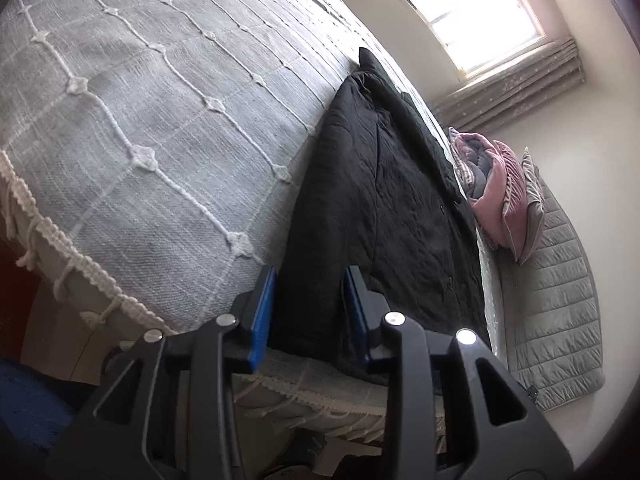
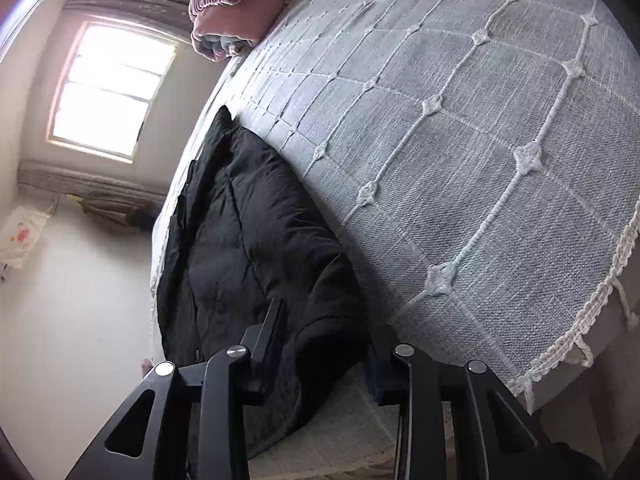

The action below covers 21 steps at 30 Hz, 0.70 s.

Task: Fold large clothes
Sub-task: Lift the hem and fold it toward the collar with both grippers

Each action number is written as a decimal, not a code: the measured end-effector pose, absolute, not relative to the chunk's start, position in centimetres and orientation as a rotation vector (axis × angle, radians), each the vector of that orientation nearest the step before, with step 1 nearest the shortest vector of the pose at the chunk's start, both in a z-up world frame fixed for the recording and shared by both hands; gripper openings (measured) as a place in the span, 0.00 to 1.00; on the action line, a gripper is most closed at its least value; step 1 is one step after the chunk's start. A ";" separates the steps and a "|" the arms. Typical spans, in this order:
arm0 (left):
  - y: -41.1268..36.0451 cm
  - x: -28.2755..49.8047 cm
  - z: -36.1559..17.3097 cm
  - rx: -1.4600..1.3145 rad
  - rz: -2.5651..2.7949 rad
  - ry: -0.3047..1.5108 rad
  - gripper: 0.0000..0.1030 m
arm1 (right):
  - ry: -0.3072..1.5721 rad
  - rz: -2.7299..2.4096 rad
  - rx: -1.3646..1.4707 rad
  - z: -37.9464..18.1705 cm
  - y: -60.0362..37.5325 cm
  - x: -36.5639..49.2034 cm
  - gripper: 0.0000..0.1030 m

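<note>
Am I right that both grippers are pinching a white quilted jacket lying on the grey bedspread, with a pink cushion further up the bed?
Not quite: the jacket is black, not white, as both wrist views show. The rest holds: the left gripper and right gripper each have its near edge between their fingers, it lies on the grey bedspread, and a pink cushion sits further up the bed.

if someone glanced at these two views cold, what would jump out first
Probably the black quilted jacket, lying dark along the edge of the bed on a pale grey bedspread crossed by white corded lines. Close in, the left gripper and the right gripper each have its near end bunched between their fingers. Beyond it, a bright window glares on the far wall.
</note>
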<state>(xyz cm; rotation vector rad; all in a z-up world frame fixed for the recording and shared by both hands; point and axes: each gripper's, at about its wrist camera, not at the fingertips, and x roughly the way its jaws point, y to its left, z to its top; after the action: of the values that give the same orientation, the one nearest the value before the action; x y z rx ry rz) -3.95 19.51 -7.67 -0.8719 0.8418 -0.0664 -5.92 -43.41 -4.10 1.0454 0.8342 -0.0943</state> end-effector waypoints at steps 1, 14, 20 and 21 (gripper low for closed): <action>19.3 -3.8 -7.8 -0.873 -0.077 0.846 0.35 | 0.837 -0.092 1.050 -4.2 -43.4 -5.9 0.32; 17.3 -2.2 -7.9 -0.763 -0.015 0.886 0.40 | 0.842 -0.057 1.023 -3.9 -42.4 -5.4 0.32; 17.1 -1.5 -8.3 -0.765 -0.020 0.885 0.40 | 0.862 -0.042 0.987 -3.9 -41.4 -5.0 0.32; 16.9 -1.5 -8.2 -0.758 -0.019 0.884 0.39 | 0.854 -0.044 0.982 -3.8 -41.3 -5.0 0.32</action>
<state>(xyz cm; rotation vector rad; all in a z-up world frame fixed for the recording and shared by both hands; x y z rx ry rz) -1.46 16.92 -8.23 -0.7582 0.8838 -0.0186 -4.98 -41.27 -3.77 0.9818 0.8537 -0.0441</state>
